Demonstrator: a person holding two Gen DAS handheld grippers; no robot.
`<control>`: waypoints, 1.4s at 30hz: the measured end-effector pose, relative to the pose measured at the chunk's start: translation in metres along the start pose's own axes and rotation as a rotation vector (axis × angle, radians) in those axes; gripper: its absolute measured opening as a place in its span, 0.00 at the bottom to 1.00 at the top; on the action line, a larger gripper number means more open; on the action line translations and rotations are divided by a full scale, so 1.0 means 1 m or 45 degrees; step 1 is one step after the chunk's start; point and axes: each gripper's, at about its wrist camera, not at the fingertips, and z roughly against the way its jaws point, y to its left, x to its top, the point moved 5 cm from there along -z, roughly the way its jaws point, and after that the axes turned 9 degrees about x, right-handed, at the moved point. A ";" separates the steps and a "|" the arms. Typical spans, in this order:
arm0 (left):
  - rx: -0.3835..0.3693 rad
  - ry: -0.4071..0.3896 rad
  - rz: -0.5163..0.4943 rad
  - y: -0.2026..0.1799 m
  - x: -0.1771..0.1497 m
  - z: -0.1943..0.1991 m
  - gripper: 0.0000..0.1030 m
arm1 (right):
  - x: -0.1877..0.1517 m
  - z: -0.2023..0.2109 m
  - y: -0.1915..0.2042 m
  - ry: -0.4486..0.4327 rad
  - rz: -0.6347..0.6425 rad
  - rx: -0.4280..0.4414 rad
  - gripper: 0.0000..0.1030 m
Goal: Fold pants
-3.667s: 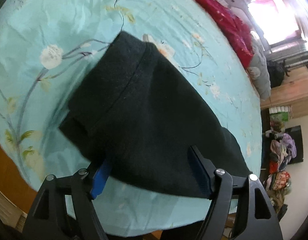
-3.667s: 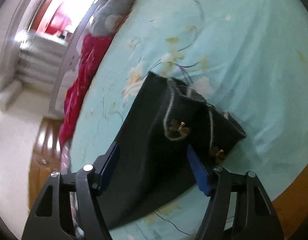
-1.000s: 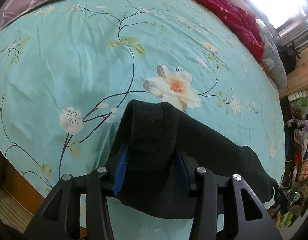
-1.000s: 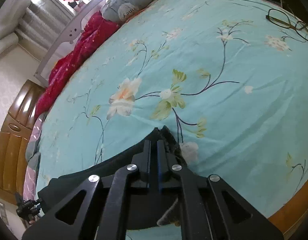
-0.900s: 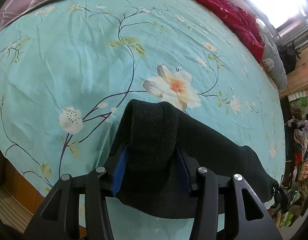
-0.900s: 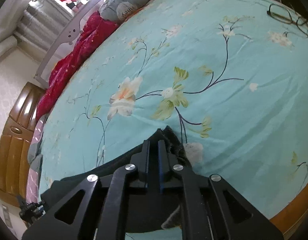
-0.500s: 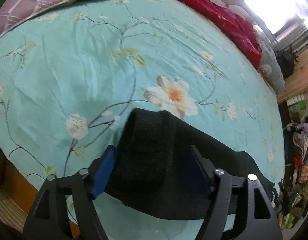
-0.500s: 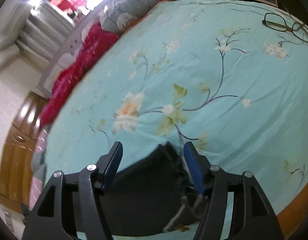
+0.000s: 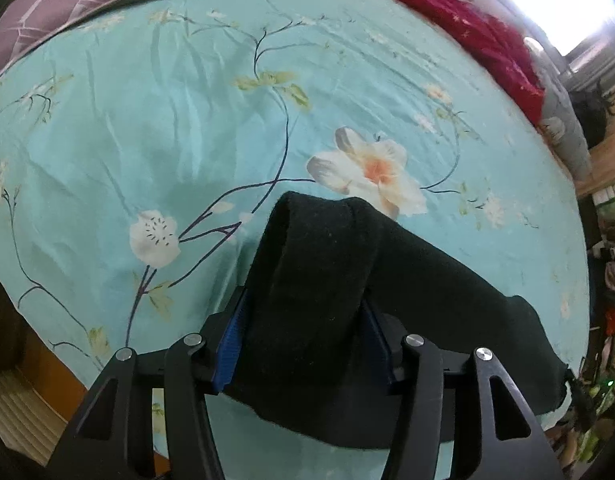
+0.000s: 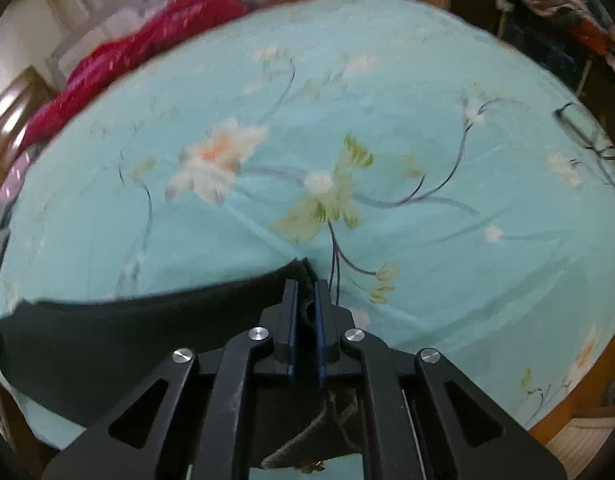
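The black pants (image 9: 447, 316) lie folded near the front edge of the bed with the teal flowered sheet (image 9: 147, 120). My left gripper (image 9: 303, 312) is shut on a thick bunched end of the pants, which bulges up between the blue pads. In the right wrist view my right gripper (image 10: 305, 300) is shut on the other end of the pants (image 10: 107, 340), with a thin edge of cloth pinched between the pads. The cloth stretches away to the left. A pale trim piece hangs under the right gripper.
A red blanket (image 9: 459, 28) and grey pillows (image 9: 563, 128) lie along the far side of the bed. A purple patterned pillow (image 9: 55, 20) is at the far left. Eyeglasses (image 10: 591, 144) lie on the sheet at the right. The wooden bed edge (image 10: 579, 400) runs along the front.
Half a second ago both grippers were open around the pants. Now both have shut on the cloth again, and the right view has swung to the right.
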 end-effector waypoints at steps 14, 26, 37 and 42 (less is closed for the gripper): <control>-0.137 0.001 -0.008 0.000 0.001 0.023 0.62 | -0.025 -0.056 0.256 0.263 0.421 0.595 0.68; -0.175 -0.032 -0.100 0.012 0.003 0.030 0.66 | -0.048 -0.067 0.316 0.402 0.640 0.630 0.53; -0.142 -0.033 -0.133 0.014 0.009 0.022 0.68 | -0.078 -0.085 0.343 0.561 0.831 0.686 0.49; -0.201 0.029 -0.150 -0.003 0.008 0.020 0.38 | -0.069 -0.100 0.339 0.502 0.847 0.525 0.10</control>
